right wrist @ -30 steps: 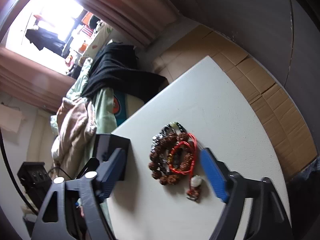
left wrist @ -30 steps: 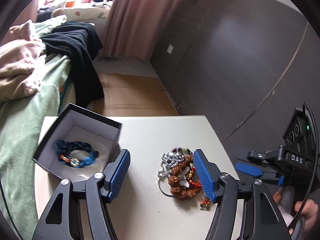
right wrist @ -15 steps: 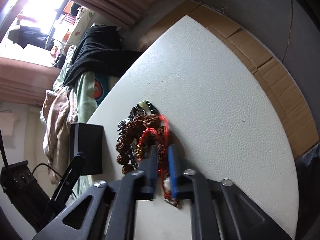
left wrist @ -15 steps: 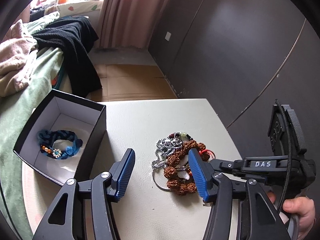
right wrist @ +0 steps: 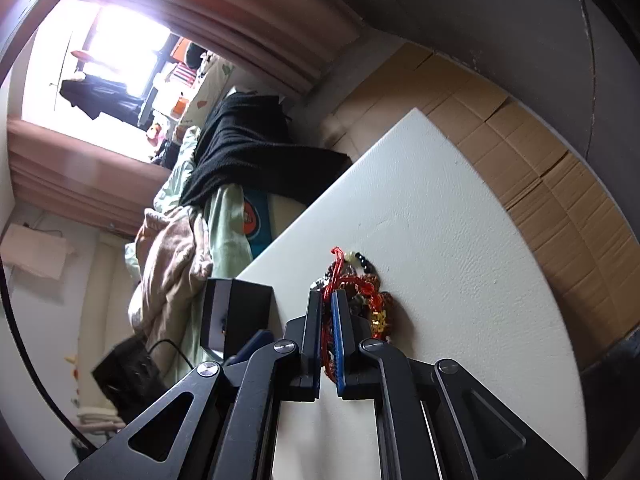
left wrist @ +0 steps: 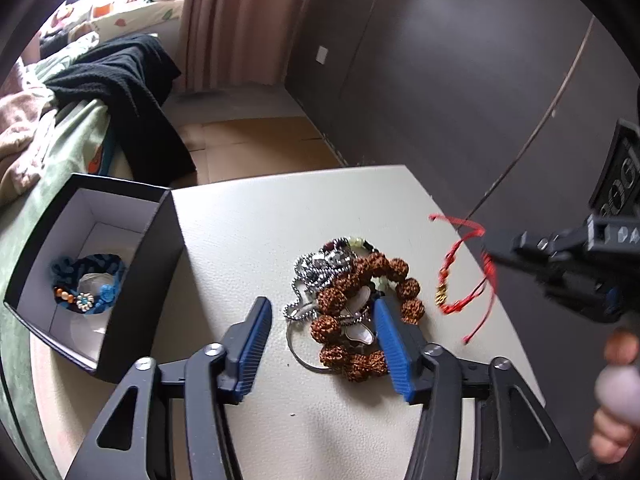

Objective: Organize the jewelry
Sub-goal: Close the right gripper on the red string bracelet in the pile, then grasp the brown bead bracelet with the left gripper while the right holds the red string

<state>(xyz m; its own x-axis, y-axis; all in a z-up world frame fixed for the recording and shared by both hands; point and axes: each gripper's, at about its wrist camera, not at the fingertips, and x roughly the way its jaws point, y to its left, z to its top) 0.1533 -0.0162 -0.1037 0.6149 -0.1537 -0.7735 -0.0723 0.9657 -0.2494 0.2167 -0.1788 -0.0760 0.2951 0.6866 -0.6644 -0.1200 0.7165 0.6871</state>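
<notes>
A pile of jewelry lies on the white table: brown bead bracelets, a silver chain, a shell pendant. My right gripper is shut on a red cord bracelet with a gold charm and holds it above the table, right of the pile; the cord shows between its pads. My left gripper is open and empty, low over the near side of the pile. An open black box at the left holds a blue braided bracelet.
A bed with green sheets, pink blanket and black garment lies left of the table. A dark wardrobe wall stands at the right. Cardboard covers the floor beyond the table edge.
My right gripper closed on the red cord bracelet in the pile and lifted it up and to the right. My left gripper moved closer over the pile, still open.
</notes>
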